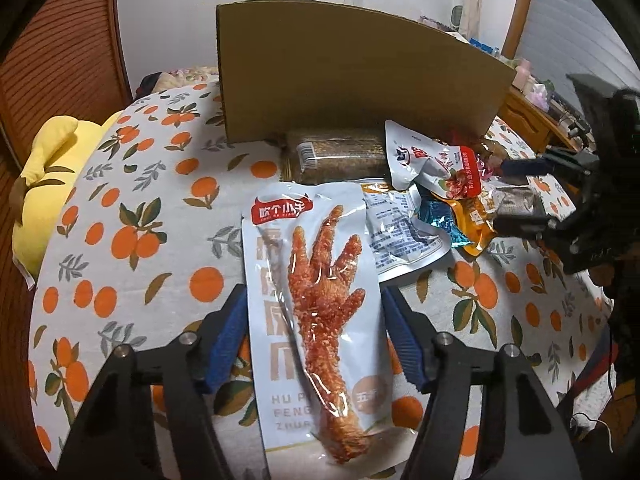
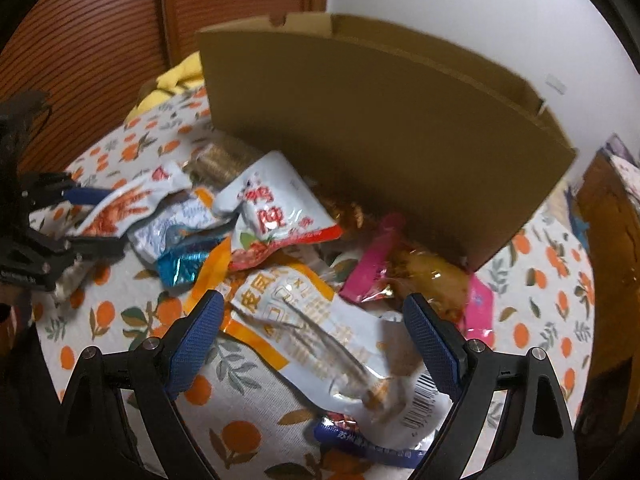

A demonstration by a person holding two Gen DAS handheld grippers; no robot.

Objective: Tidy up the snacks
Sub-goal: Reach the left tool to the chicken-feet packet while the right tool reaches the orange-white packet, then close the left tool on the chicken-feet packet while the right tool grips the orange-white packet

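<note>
A long white packet with a breaded chicken foot (image 1: 320,300) lies on the orange-print bedspread (image 1: 140,220). My left gripper (image 1: 314,304) straddles it, and both blue pads touch its long edges. In the right wrist view that left gripper (image 2: 94,220) is at the far left with the packet (image 2: 120,208) bowed between its fingers. My right gripper (image 2: 316,320) stands open over the snack pile, above a white-and-orange packet (image 2: 304,320), touching nothing. It also shows at the right edge of the left wrist view as the right gripper (image 1: 516,196).
An open cardboard box (image 1: 352,80) stands behind the pile; its wall (image 2: 380,140) fills the right wrist view. Loose snacks include a white-red pouch (image 2: 276,212), a pink packet (image 2: 372,268) and a brown bar (image 1: 340,156). A yellow plush (image 1: 52,184) lies left.
</note>
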